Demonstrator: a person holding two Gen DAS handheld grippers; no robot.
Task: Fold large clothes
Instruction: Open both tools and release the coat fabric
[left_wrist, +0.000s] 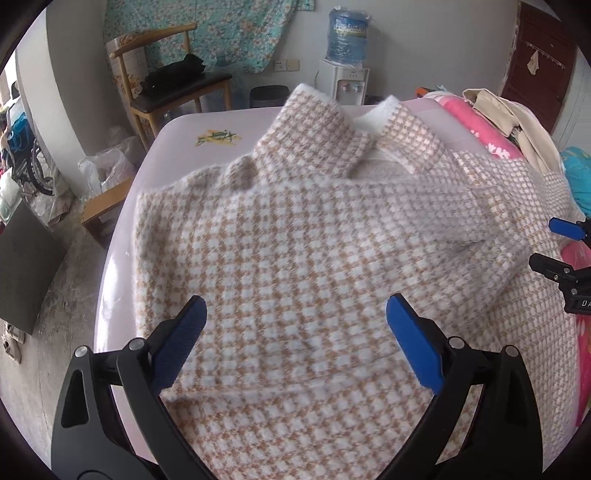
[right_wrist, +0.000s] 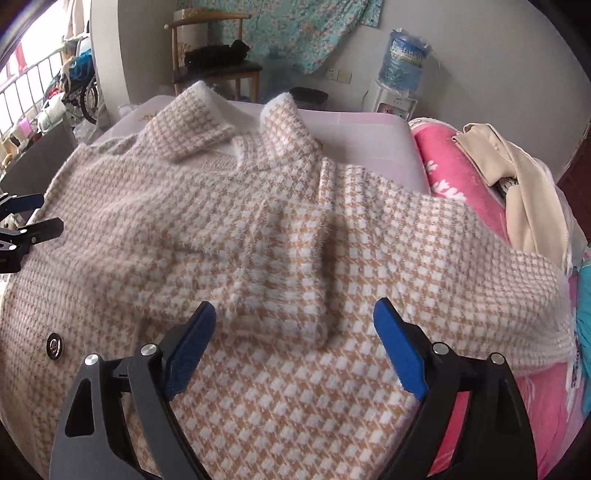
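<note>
A fluffy tan-and-white houndstooth coat (left_wrist: 295, 236) lies spread on a pale pink table (left_wrist: 184, 129), collar at the far end, with both sleeves folded in over the body. My left gripper (left_wrist: 295, 314) hovers open and empty over the coat's left lower half. In the right wrist view the coat (right_wrist: 258, 236) fills the frame, with a folded sleeve cuff (right_wrist: 314, 325) just ahead and a dark button (right_wrist: 54, 345) at lower left. My right gripper (right_wrist: 295, 314) is open and empty above it. Each gripper shows at the other view's edge: the right one (left_wrist: 554, 247), the left one (right_wrist: 26, 218).
A pile of pink and beige clothes (left_wrist: 498, 114) sits on the table's right side. A wooden chair (left_wrist: 173, 77) with a black item, a water dispenser (left_wrist: 345, 74) and a dark bin (left_wrist: 267, 96) stand behind. Plastic bags (left_wrist: 107, 170) lie on the floor left.
</note>
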